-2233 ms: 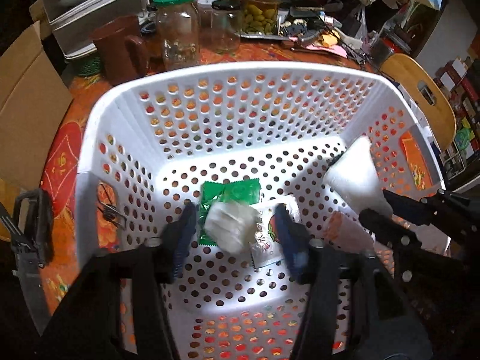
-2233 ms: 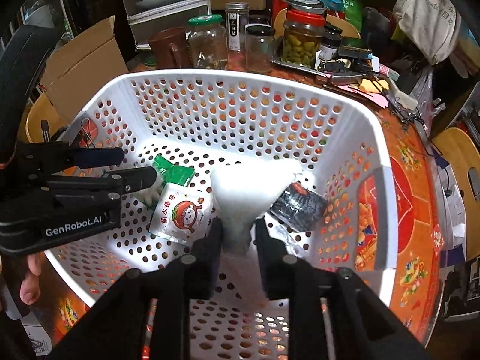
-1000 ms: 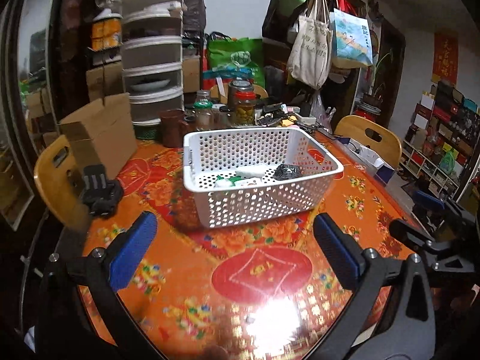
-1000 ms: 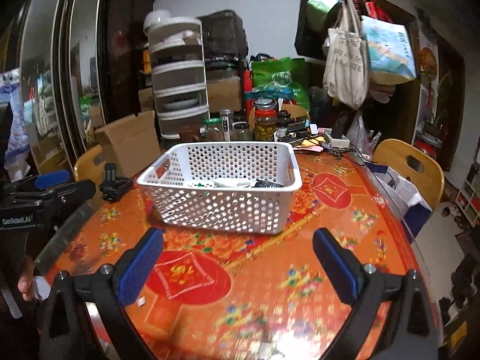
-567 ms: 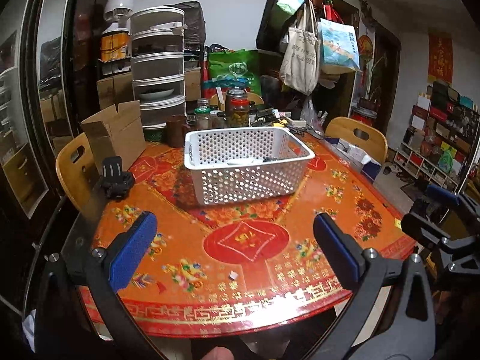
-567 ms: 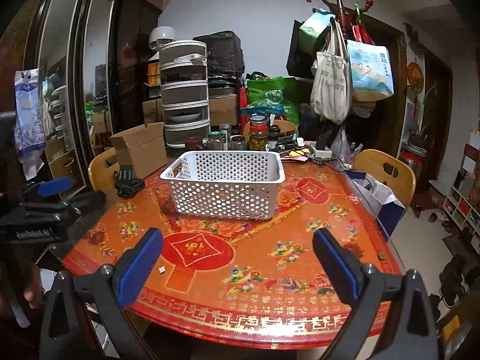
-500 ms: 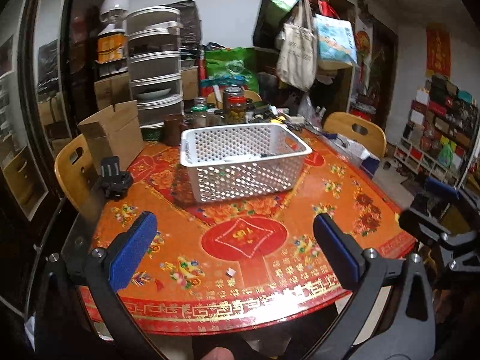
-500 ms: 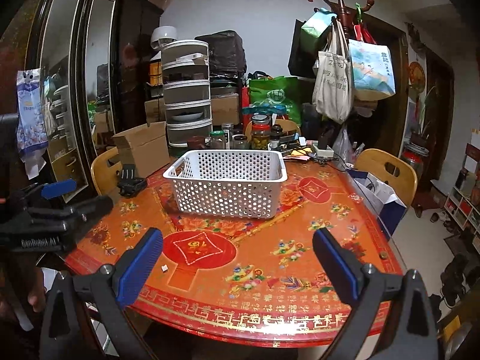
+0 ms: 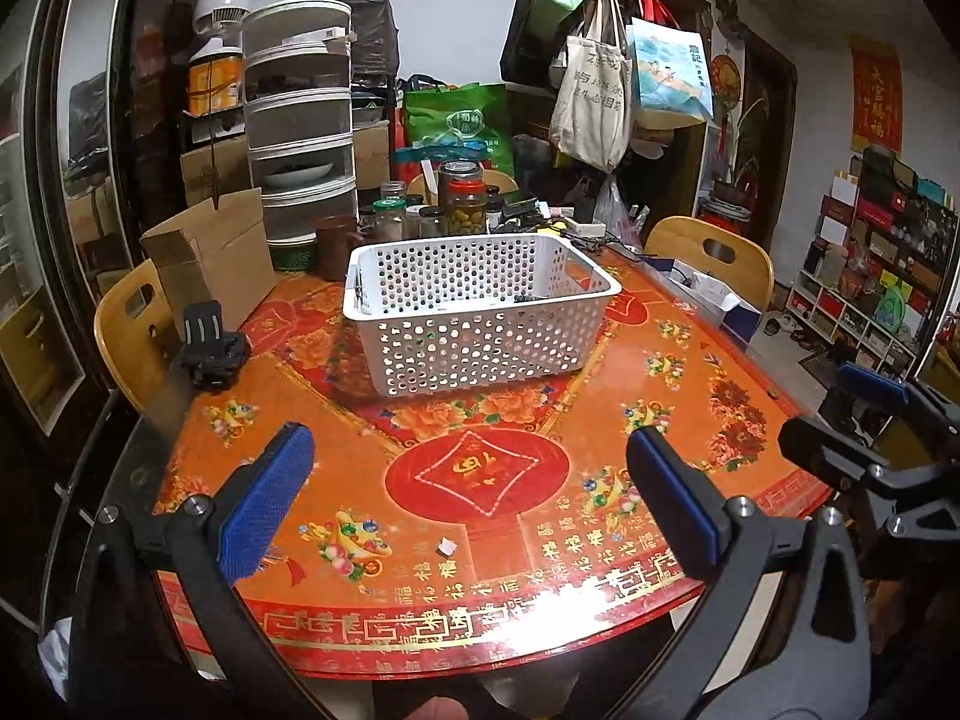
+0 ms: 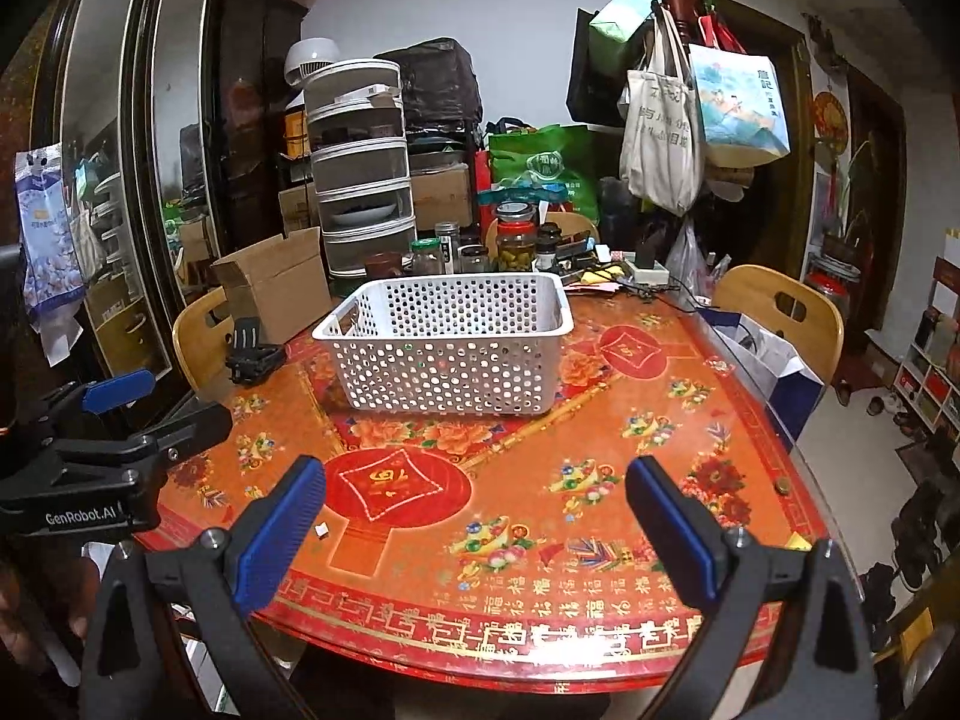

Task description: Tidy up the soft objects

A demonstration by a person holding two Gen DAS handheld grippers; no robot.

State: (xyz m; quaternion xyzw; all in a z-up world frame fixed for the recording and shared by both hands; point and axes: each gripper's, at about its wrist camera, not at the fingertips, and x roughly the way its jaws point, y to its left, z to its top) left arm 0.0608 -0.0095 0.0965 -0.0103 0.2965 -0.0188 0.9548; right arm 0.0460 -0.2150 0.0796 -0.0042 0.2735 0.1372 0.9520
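Left hand-held gripper (image 9: 471, 501) released, holding nothing, right hand-held gripper (image 10: 474, 525) likewise spread wide, both over near bench (image 9: 600, 420) edge, white basket (image 9: 480, 312) at 12 o'clock, soft items inside barely visible, jars (image 9: 462, 201) behind it.

White perforated plastic basket (image 9: 480, 324) — contents mostly hidden behind its near wall; only slivers of a dark and a white item show above the rim in the left wrist view. Glass jars (image 9: 462, 204) behind — labels too small to read.
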